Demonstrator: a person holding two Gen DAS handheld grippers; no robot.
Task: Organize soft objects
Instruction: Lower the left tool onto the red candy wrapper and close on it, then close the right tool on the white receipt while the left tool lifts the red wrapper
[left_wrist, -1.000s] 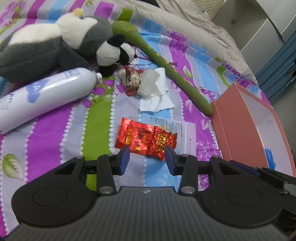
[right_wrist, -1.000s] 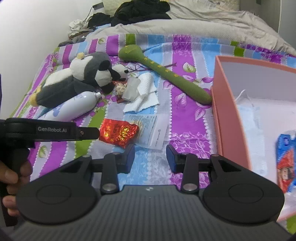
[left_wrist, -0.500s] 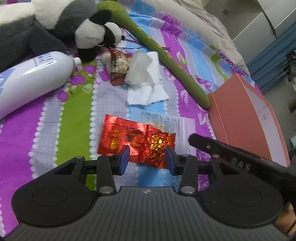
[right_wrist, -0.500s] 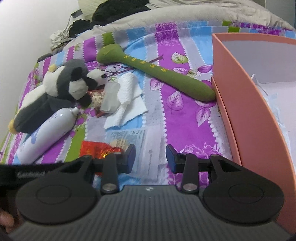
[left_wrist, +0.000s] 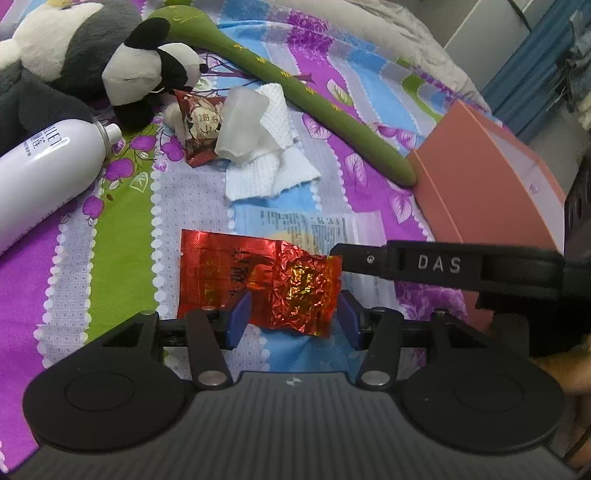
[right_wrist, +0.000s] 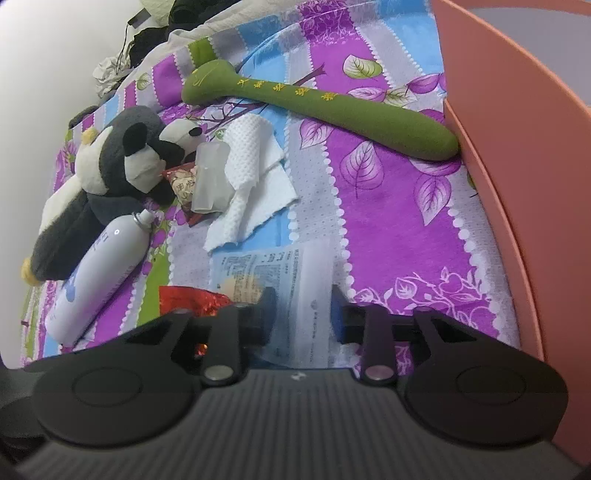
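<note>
Red foil packet (left_wrist: 258, 278) lies flat on the bed near the left claw (left_wrist: 291, 317), claw wide w/ the packet's near edge between the pads - not pinched. Right claw (right_wrist: 301, 314) is wide too, straddling the clear sachet (right_wrist: 291, 284) just right of it. Both prob. light, crinkly, slippery - best pinched at an edge seam.

Bed (left_wrist: 122, 229) with striped floral sheet, grey duvet (left_wrist: 388, 33) at 12 o'clock, blue curtain (left_wrist: 532, 62) at 2, white wall (right_wrist: 55, 55) at 10

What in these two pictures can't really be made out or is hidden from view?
- Pink box interior: right wrist view, its own wall blocks it and the edge cuts it off.
- Red foil packet: right wrist view, mostly behind the right gripper.
- Clear printed packet: left wrist view, print too small to read.
- White spray bottle: left wrist view, cut off by the left edge.
</note>
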